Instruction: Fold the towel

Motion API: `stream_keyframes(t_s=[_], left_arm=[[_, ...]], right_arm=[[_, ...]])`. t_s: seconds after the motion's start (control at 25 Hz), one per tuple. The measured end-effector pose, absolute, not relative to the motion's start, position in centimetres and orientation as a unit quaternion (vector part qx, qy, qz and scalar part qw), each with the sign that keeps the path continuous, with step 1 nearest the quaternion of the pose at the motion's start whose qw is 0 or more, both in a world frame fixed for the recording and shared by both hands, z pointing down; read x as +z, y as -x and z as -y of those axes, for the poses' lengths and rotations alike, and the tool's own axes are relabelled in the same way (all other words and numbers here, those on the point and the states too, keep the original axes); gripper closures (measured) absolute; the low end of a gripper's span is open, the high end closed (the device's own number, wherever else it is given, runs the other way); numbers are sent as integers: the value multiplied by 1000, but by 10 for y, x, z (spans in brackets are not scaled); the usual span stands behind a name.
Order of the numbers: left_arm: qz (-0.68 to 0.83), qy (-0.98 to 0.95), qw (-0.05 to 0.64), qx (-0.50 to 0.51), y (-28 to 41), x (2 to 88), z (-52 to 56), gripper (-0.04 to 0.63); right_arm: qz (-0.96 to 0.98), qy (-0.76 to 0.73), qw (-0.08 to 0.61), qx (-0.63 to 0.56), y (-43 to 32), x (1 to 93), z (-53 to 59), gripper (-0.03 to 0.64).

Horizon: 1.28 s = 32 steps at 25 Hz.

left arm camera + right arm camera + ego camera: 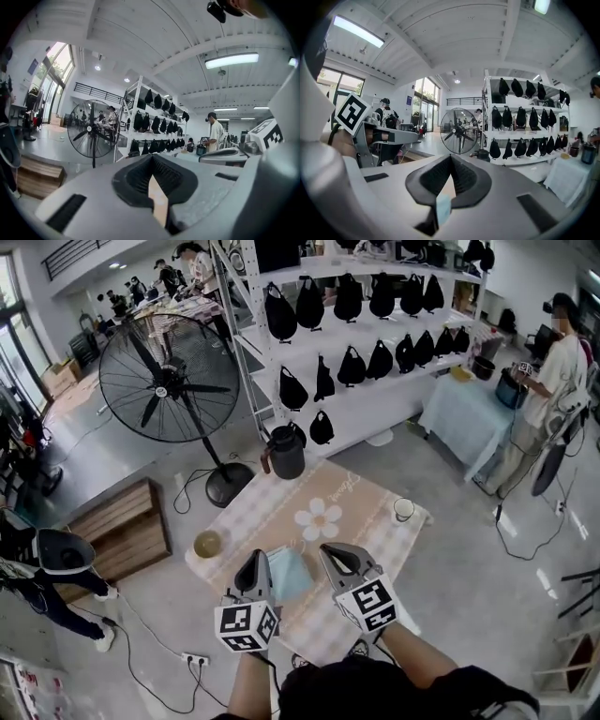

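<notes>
The towel (291, 576) is small and light blue. It hangs in the air between the 2 grippers, above the near side of the table (323, 486).

The right gripper (328, 551) is squeezed shut. A bit of blue towel sticks out between its jaws, so it is pinching the towel's edge. The left gripper (255, 561) is squeezed shut too. The towel's other side runs right up to its tip, but I see no blue in its own view. So I cannot tell if it really has the towel.

I think the towel is held up by its top so it can hang flat and straight. That makes it easy to lay down and fold.

There is good room to do that. The middle of the table, near the flower picture (318, 518), is bare. A cup (403, 510) sits by the right edge. A bowl (207, 544) sits by the left edge. A dark jug (286, 452) stands at the far edge. All 3 are well apart from the towel. The near edge is right under the grippers, so the towel should go down a bit farther in.
</notes>
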<state>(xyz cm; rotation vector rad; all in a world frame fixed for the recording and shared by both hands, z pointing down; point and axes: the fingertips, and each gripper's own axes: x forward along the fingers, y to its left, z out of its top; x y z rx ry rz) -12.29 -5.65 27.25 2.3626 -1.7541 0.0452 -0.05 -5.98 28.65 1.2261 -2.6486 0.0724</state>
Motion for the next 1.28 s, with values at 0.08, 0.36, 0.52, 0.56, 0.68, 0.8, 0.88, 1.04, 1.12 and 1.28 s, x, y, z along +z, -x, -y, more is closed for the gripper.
stream_keyframes(t_s=[0.08,0.36,0.52,0.56,0.68,0.8,0.88,1.04,1.12,1.28], left_arm=[[600,-795,85,-1,123,251,51,591],[603,-794,78,-6,110,241,21,591],[603,-795,71,-5,111,238,17,591],[604,-794,71,-5,111,237,17,591],[606,-793,66,-4,111,236,14,591],[609,-791,63,0,115,237,16,591],[614,-787,64,2,120,239,17,591],[621,-782,61,2,124,239,17,591],[620,-782,58,2,123,236,15,591],[614,-787,54,0,120,233,13,591]], right_arm=[[903,-419,100,10,-1,271,60,615],[904,-420,79,3,-6,253,51,615],[907,-416,71,-3,-2,247,49,615],[907,-415,71,-5,-1,246,48,615],[908,-412,71,-11,0,246,46,615],[907,-414,73,-13,-1,246,47,615],[907,-413,75,-17,0,245,48,615],[906,-416,75,-24,-5,241,51,615],[905,-417,76,-25,-7,239,52,615],[905,-417,75,-26,-4,236,51,615]])
